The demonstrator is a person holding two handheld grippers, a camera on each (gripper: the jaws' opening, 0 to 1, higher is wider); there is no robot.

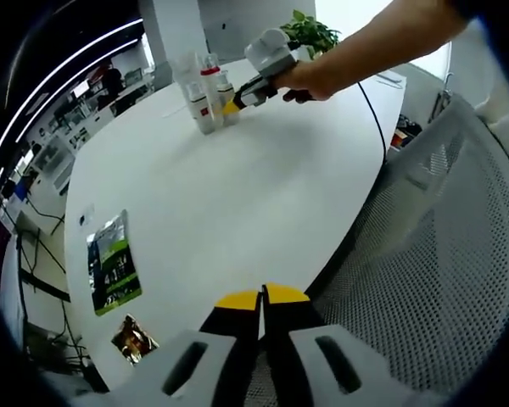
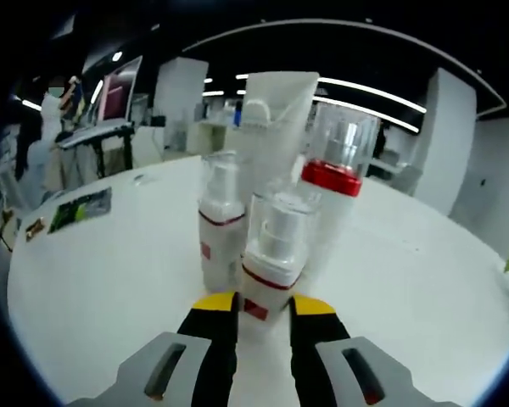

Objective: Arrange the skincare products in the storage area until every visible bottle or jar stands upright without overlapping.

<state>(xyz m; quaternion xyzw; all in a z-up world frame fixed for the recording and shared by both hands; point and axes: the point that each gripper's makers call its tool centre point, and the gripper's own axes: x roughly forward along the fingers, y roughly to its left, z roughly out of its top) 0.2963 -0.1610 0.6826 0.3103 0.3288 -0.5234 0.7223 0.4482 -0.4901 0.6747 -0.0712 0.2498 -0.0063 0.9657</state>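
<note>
Your right gripper (image 2: 263,307) is parked right at the base of the small bottle (image 2: 274,254), jaws apart by about the bottle's width with the yellow tips flanking its bottom edge. Looks like contact or very close to it, but I can't tell if you're actually squeezing yet.

The whole cluster sits dead centre in the right gripper view, on the white table (image 2: 110,280): the small bottle at the front, a slim pump bottle (image 2: 220,229) just beside it at 9 o'clock, a red-collared bottle (image 2: 335,191) behind at 1 o'clock, and a white tube (image 2: 271,119) standing at the back around 12. In the left gripper view the same group (image 1: 208,93) is way up at 11 o'clock near the far table edge, with your right hand (image 1: 310,78) on the gripper next to it.

All four look upright, long axes vertical, caps up; the tube stands on its cap with the crimp on top. They're packed tight though, touching or overlapping.

Handling guess: light plastic, clear caps slick and loose-ish, so grab low on the body, not the cap. Tall and narrow means tippy, and nudging one will likely knock its neighbours. The tube is soft, so don't crush it.

Your left gripper (image 1: 261,298) hangs over the near table edge, jaws pressed together, holding nothing.
</note>
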